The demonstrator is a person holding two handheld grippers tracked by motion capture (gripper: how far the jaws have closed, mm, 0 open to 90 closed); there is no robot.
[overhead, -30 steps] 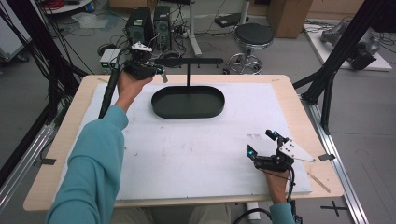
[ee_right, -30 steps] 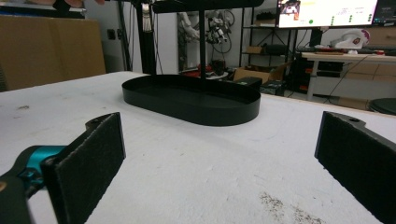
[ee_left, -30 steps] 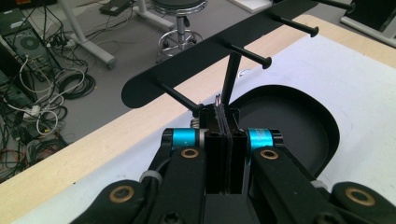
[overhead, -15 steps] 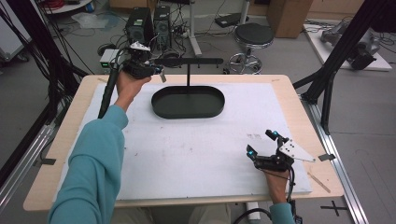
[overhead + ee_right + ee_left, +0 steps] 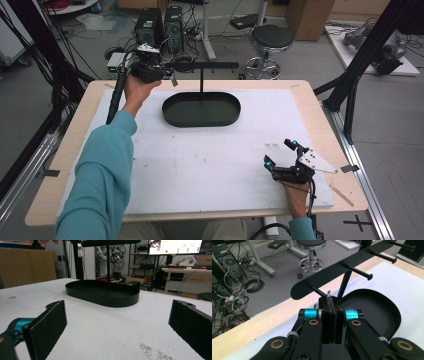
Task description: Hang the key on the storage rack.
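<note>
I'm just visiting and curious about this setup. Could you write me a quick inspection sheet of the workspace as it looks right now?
Surface: white mat on a pale wooden table, with faint smudges.
Job's things: black metal stand with oval tray base and a crossbar of pegs; a thin silvery wire ring pinched at a peg.
Clutter: nothing seen on the mat.
Grippers: left claw shut on the ring, raised by the crossbar; right claw open, low over the mat near the front right.
Cables: black cable trails from the left claw.
Surroundings: black round stool, computer towers, floor wiring.
</note>
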